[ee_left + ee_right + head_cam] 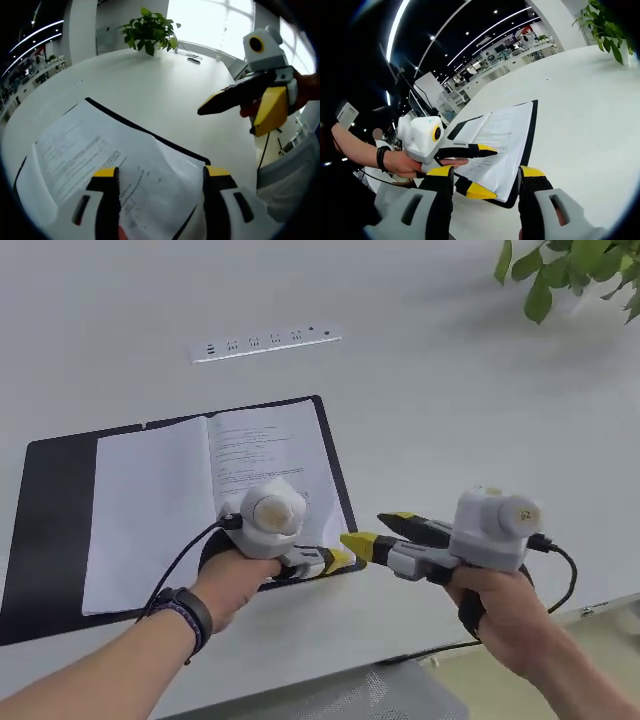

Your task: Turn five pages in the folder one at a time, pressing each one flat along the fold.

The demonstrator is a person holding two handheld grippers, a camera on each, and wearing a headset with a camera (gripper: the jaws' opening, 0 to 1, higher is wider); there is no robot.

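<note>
The printed text on the right-hand page [268, 452] is too small to read, and the left gripper [328, 562] covers that page's lower corner at centre frame in the head view, so one of its jaws is hidden there. The plant [570, 270] is cut off by the upper right corner, and a person's forearm with a dark wristband [186, 611] runs out at the lower left.

The head view lays out the whole open folder [50, 540] at left of centre on the white desk [450, 410], with a socket strip [265, 343] above it. The left gripper view looks down on the page between its own jaws, with the folder's black edge [145, 131] running across mid-frame and the right gripper [229, 122] at upper right, over bare desk and apart from the folder. The right gripper view shows the left gripper [493, 172] from the side: one jaw lies above the page, the other at the folder's [534, 125] near corner; whether the sheet sits between them is hard to tell.

One folder, two facing pages, the left one [150, 510] blank, one plant, two grippers. The left gripper [161, 172] has its jaws spread wide, and so does the right gripper [486, 171], gripping nothing
</note>
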